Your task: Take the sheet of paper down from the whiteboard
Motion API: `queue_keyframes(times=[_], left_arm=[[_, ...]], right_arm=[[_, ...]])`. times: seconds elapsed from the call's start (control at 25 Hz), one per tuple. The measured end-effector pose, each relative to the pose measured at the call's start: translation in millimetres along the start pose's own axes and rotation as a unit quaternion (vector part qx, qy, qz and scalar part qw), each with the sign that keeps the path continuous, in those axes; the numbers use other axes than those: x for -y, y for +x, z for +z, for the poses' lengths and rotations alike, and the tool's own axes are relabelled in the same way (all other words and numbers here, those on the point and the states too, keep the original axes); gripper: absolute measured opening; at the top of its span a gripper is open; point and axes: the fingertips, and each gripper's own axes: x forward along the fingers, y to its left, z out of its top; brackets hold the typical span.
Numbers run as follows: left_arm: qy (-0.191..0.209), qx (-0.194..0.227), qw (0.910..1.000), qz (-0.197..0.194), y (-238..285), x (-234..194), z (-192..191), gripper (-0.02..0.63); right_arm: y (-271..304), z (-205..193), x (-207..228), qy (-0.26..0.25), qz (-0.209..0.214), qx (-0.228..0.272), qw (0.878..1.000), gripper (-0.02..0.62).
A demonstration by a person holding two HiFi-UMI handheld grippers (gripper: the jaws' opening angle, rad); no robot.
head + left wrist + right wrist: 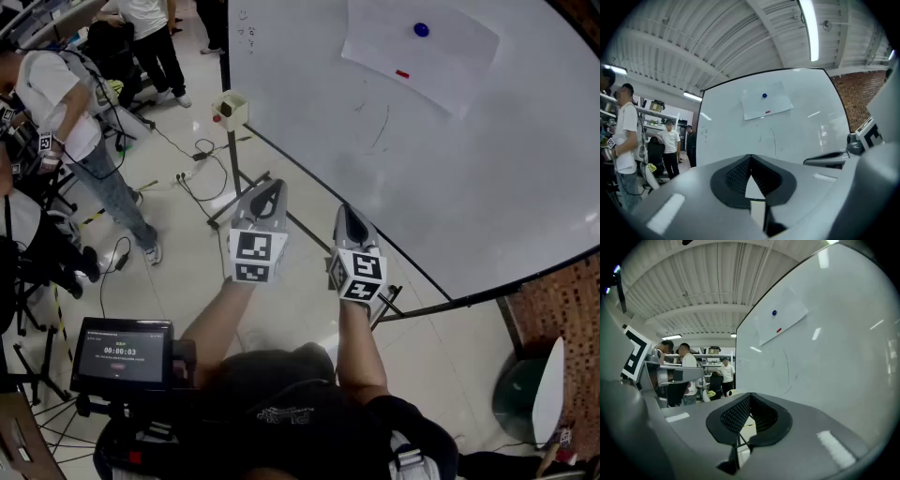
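A white sheet of paper (420, 52) hangs on the whiteboard (487, 178), pinned by a blue round magnet (421, 29) and a small red magnet (402, 73). The same sheet of paper (767, 101) shows ahead in the left gripper view, and the sheet of paper (780, 322) sits up and to the right in the right gripper view. My left gripper (272, 190) and right gripper (346, 214) are held side by side, level, well short of the board. Both are shut with nothing between the jaws.
The whiteboard stands on a wheeled frame (246, 192) with cables (202, 150) on the floor beside it. Several people (75, 131) stand at the left. A handheld monitor (122, 354) sits at the lower left. A brick wall (562, 300) is at the right.
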Motion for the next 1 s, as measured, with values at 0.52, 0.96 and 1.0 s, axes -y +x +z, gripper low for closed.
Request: queue_keyframes(times=[0.52, 0.96, 1.0], left_arm=[[-0.078, 0.025, 0.9916, -0.099, 66.0, 34.6, 42.7, 0.002], [0.004, 0.122, 0.9865, -0.109, 161.6, 54.4, 142.7, 0.006], [0.016, 0.128, 0.9854, -0.111, 168.8, 59.0, 154.1, 0.008]], right_arm=[[13.8, 21.4, 38.5, 0.010, -0.043, 0.016, 0.999, 0.014], [38.6, 101.7, 112.0, 0.024, -0.041, 0.107, 0.993, 0.014], [38.3, 109.2, 117.7, 0.029, -0.038, 0.115, 0.992, 0.014]])
